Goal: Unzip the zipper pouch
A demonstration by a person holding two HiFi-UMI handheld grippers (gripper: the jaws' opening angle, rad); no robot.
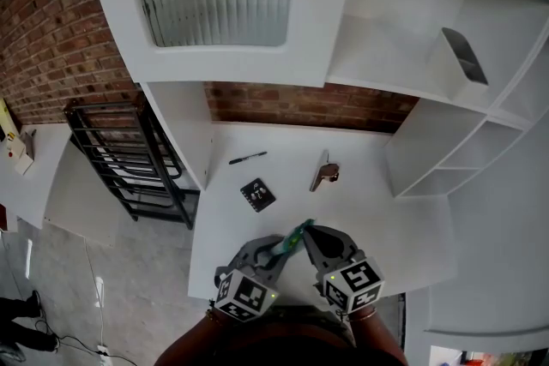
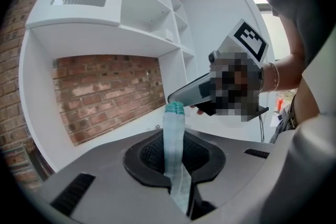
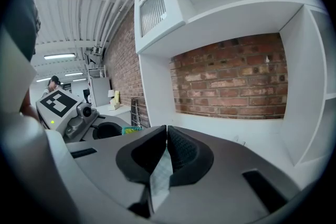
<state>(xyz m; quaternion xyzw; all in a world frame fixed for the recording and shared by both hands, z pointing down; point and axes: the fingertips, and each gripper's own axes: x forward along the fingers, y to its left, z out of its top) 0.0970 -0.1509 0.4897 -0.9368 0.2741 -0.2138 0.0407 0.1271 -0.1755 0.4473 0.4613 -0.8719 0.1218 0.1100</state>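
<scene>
The zipper pouch point(image 1: 292, 243), clear mesh with a teal-green edge, hangs in the air between my two grippers just above the desk's front edge. My left gripper point(image 1: 276, 249) is shut on it. In the left gripper view the pouch point(image 2: 173, 120) rises out of the closed jaws of that gripper point(image 2: 176, 160), and the tip of the right gripper point(image 2: 181, 96) meets its teal top end. My right gripper point(image 1: 307, 230) is shut too. In the right gripper view a thin clear piece of the pouch point(image 3: 160, 178) sits pinched in its jaws point(image 3: 167, 136), with the left gripper point(image 3: 73, 115) off to the left.
On the white desk point(image 1: 369, 201) lie a black pen point(image 1: 247, 158), a small black square item point(image 1: 257, 195) and a brown and metal object point(image 1: 323, 173). White shelves point(image 1: 446, 141) stand at the right, a black wire rack point(image 1: 129, 159) at the left, a brick wall behind.
</scene>
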